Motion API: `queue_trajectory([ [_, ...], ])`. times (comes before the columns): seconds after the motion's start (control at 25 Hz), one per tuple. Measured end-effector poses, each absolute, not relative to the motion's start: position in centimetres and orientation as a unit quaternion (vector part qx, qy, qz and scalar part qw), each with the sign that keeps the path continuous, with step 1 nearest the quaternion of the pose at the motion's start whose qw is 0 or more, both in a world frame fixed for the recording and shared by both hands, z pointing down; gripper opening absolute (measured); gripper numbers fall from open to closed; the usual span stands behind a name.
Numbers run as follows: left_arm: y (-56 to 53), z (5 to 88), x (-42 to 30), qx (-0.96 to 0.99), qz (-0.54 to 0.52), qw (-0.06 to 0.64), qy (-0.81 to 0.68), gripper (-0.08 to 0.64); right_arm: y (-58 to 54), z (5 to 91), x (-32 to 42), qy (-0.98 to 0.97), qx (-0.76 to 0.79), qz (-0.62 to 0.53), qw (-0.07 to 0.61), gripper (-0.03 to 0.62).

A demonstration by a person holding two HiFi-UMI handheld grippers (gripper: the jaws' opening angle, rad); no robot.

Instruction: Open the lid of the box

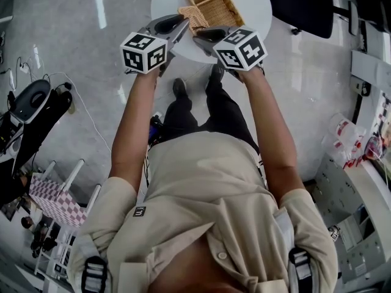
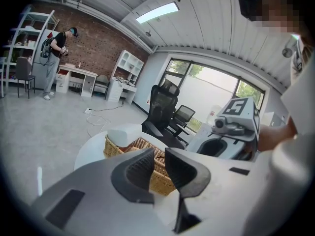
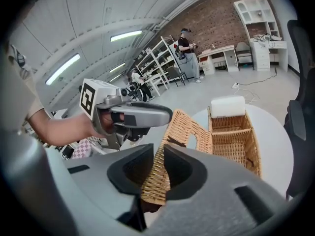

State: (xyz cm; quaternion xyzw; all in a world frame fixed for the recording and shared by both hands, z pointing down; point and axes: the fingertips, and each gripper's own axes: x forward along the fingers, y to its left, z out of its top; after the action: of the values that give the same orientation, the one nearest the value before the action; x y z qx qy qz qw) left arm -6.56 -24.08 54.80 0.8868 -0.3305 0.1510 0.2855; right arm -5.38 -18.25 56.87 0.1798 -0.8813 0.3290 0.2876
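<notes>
A wicker box [image 1: 215,6] stands on a round white table [image 1: 256,8], with a white block [image 3: 227,106] at its far end. The woven lid [image 3: 181,134] is tilted up at the box's near left side. My right gripper [image 3: 158,168] has the lid's near edge between its jaws, and both pads touch the weave. In the head view the right gripper [image 1: 200,35] meets the lid [image 1: 194,16] at the table's near rim. Beside it, my left gripper [image 1: 182,24] holds nothing. Its jaws [image 2: 160,168] show a narrow gap, with the box [image 2: 129,150] beyond them.
Black office chairs [image 2: 162,109] stand past the table near the windows. Cables [image 2: 101,119] lie on the grey floor. A person [image 2: 53,63] stands far off by desks and white shelves. More chairs and gear [image 1: 30,102] sit at the head view's left.
</notes>
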Motion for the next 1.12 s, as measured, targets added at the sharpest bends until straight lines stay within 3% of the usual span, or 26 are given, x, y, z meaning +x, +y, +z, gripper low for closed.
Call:
queue_trajectory([
  [1.12,-22.5,54.6,-10.7,0.879,0.154,0.296,-0.340,0.057,-15.8,59.6,-8.1,-0.862,0.170,0.345,0.331,0.055],
])
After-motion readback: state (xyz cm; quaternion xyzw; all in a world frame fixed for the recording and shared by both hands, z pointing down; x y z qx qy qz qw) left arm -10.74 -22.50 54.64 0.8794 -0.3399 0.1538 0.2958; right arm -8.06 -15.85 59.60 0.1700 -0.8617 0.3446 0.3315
